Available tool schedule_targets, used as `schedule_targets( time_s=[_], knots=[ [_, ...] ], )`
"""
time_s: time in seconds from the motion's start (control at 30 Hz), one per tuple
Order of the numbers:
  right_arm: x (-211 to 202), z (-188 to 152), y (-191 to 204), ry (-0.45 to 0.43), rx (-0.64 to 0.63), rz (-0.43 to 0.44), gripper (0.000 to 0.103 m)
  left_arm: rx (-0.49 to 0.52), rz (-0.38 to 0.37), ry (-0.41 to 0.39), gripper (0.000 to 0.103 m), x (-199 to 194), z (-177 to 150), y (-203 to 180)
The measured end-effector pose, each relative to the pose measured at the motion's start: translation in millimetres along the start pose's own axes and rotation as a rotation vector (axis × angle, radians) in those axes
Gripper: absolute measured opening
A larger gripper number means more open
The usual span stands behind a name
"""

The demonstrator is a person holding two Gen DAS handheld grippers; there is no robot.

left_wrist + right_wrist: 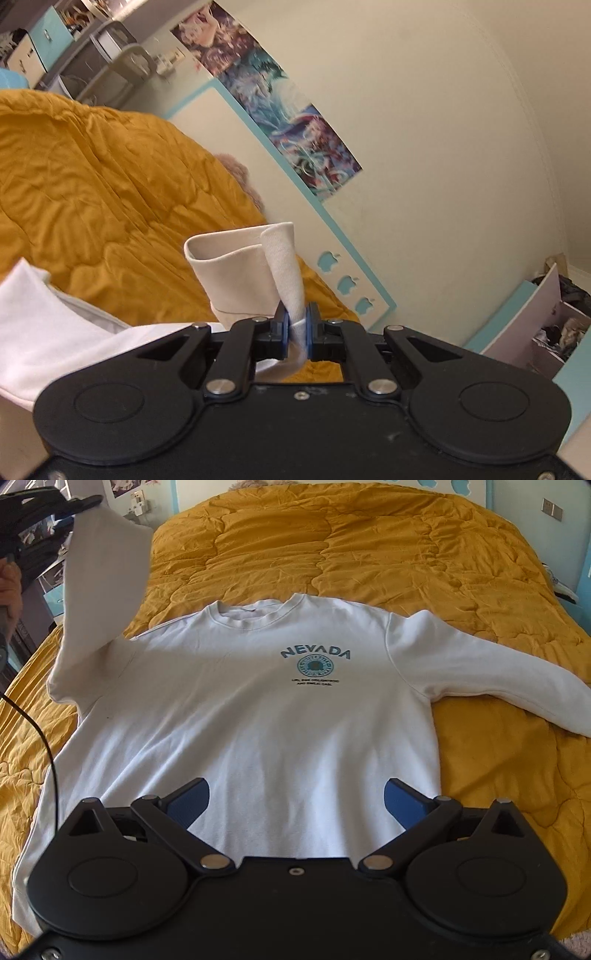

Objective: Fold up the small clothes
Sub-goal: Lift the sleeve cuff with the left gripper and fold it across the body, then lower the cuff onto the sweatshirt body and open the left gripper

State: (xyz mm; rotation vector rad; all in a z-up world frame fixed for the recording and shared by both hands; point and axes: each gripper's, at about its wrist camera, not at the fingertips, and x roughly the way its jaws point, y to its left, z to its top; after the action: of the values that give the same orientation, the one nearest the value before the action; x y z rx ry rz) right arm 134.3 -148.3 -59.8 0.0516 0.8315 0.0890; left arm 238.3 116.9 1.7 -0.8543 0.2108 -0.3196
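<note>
The left gripper (297, 325) is clenched on the ribbed cuff (240, 273) of a white long-sleeved sweatshirt (258, 709), the fabric pinched between its blue pads and standing up beyond the fingertips. The right gripper (297, 805) hangs with its fingers spread wide and nothing between them, tilted down over the sweatshirt's lower hem. The sweatshirt lies face up, printed "NEVADA", on a mustard-yellow quilted bedspread (369, 542); its raised sleeve (99, 583) climbs to the left gripper, the other sleeve lies flat beyond the right finger.
</note>
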Motion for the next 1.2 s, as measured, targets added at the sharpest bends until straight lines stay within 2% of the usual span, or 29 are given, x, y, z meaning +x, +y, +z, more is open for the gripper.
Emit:
schedule_targets(
  time_s=[0.1, 0.13, 0.17, 0.23, 0.3, 0.37, 0.4, 0.5, 0.6, 0.7, 0.8, 0.87, 0.93, 0.97, 1.03, 1.2],
  knots=[
    [1.2, 2.0, -16.9, 0.001, 0.028, -0.020, 0.102, -0.009, -0.042, 0.105, 0.009, 42.5, -50.5, -11.7],
    [1.4, 2.4, -22.9, 0.001, 0.037, -0.032, 0.102, 0.003, -0.031, 0.155, 0.015, 55.9, -67.5, -14.8],
    [1.9, 3.5, -28.9, 0.002, 0.045, -0.043, 0.102, 0.015, -0.014, 0.200, 0.029, 67.6, -84.1, -17.4],
    [1.4, 5.9, -41.8, 0.001, 0.063, -0.061, 0.102, 0.017, -0.018, 0.271, 0.032, 80.8, -113.2, -21.3],
    [0.2, 8.7, -55.5, -0.011, 0.085, -0.070, 0.102, 0.015, -0.031, 0.296, 0.034, 77.9, -126.2, -20.6],
    [1.2, 14.5, -70.0, -0.029, 0.120, -0.047, 0.102, 0.024, -0.023, 0.298, 0.038, 63.4, -125.0, -13.1],
    [2.8, 18.5, -76.4, -0.042, 0.138, -0.021, 0.102, 0.041, 0.004, 0.293, 0.038, 59.4, -111.8, -5.5],
    [12.9, 33.5, -93.7, -0.109, 0.206, 0.081, 0.101, 0.089, 0.146, 0.240, 0.039, 29.9, -63.8, 32.1],
    [39.7, 49.9, -107.9, -0.121, 0.329, 0.228, 0.094, 0.006, 0.279, 0.190, 0.039, -11.0, -41.6, 75.0],
    [78.1, 60.3, -117.9, -0.074, 0.476, 0.326, 0.086, -0.116, 0.370, 0.150, 0.039, -49.0, -35.5, 115.7],
    [113.0, 59.8, -120.0, -0.041, 0.631, 0.406, 0.080, -0.241, 0.392, 0.126, 0.039, -72.4, -40.8, 144.5],
    [133.0, 58.5, -119.4, -0.018, 0.717, 0.400, 0.075, -0.295, 0.389, 0.116, 0.039, -78.6, -44.6, 154.2],
    [148.9, 58.9, -116.3, 0.000, 0.759, 0.377, 0.070, -0.314, 0.380, 0.117, 0.039, -79.1, -46.3, 159.3],
    [156.2, 60.7, -116.6, 0.006, 0.779, 0.369, 0.069, -0.318, 0.377, 0.117, 0.039, -77.7, -47.5, 161.2],
    [168.2, 63.1, -116.5, -0.004, 0.818, 0.408, 0.069, -0.324, 0.366, 0.116, 0.039, -75.5, -48.7, 162.4],
    [186.1, 71.2, -109.6, 0.015, 0.829, 0.360, 0.069, -0.345, 0.376, 0.105, 0.039, -67.6, -49.4, 166.5]
  ],
)
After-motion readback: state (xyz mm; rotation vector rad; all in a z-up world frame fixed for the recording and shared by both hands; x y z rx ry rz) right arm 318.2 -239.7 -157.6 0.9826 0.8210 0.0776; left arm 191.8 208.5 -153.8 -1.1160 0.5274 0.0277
